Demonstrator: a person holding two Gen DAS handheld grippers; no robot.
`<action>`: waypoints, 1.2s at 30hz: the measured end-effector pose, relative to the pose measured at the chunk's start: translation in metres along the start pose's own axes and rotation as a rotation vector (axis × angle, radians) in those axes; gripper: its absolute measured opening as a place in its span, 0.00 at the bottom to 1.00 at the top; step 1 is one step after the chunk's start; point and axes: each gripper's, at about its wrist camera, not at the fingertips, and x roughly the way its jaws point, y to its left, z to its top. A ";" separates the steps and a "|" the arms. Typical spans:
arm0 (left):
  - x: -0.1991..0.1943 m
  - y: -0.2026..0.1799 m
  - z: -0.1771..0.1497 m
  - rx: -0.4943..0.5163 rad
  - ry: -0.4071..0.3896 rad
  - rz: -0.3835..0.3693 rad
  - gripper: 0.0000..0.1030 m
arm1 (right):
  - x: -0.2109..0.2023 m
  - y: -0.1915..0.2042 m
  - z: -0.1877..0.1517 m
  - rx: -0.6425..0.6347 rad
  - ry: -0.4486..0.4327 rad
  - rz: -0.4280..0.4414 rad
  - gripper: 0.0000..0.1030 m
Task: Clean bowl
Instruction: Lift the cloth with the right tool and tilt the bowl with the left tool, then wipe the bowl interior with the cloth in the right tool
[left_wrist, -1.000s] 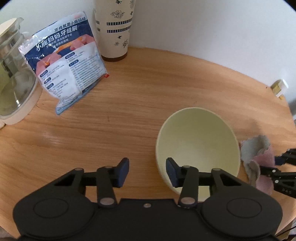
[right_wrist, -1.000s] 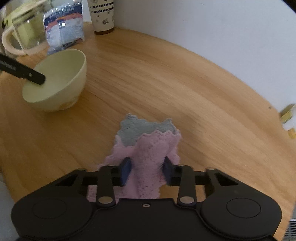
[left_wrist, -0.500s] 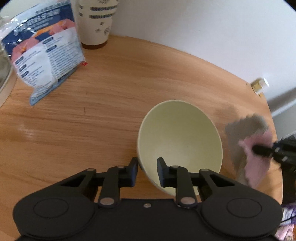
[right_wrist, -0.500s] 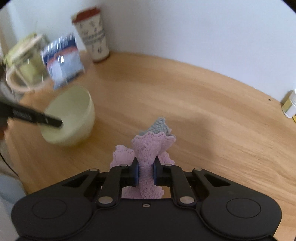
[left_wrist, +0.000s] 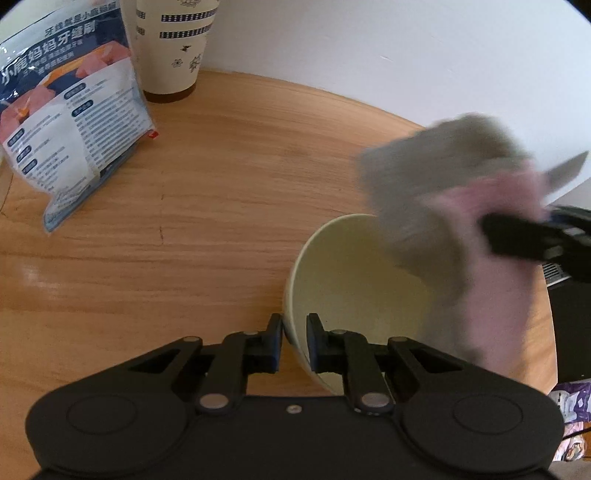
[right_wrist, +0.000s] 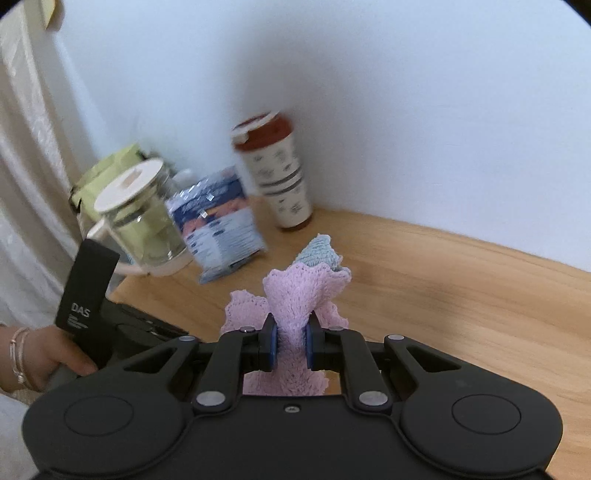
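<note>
A pale yellow-green bowl (left_wrist: 354, 280) is low and centre-right in the left wrist view, its near rim pinched by my left gripper (left_wrist: 294, 341), one finger outside and one inside. A blurred pink and grey cloth (left_wrist: 465, 206) hangs over the bowl's right side, carried by my right gripper (left_wrist: 517, 236). In the right wrist view, my right gripper (right_wrist: 289, 345) is shut on the pink cloth (right_wrist: 299, 299), whose grey-blue tip points up. The bowl is hidden there.
On the round wooden table (left_wrist: 221, 192) stand a blue snack bag (left_wrist: 70, 118) and a patterned paper cup (left_wrist: 170, 44) near the white wall. The right wrist view also holds a glass kettle (right_wrist: 136, 218) and a person's hand (right_wrist: 40, 354) on the left gripper's handle.
My left gripper closed onto the bowl's rim. My right gripper shut on the cloth, lifted it off the table and carried it left, over the bowl.
</note>
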 end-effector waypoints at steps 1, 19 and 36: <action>0.000 0.000 0.000 0.004 0.000 -0.003 0.13 | 0.014 0.000 -0.001 -0.001 0.031 0.015 0.15; 0.004 -0.008 0.002 0.225 -0.003 -0.010 0.14 | 0.107 0.018 -0.004 -0.170 0.262 0.044 0.14; 0.004 -0.019 -0.003 0.290 -0.021 -0.012 0.17 | 0.128 0.027 -0.008 -0.267 0.433 -0.031 0.09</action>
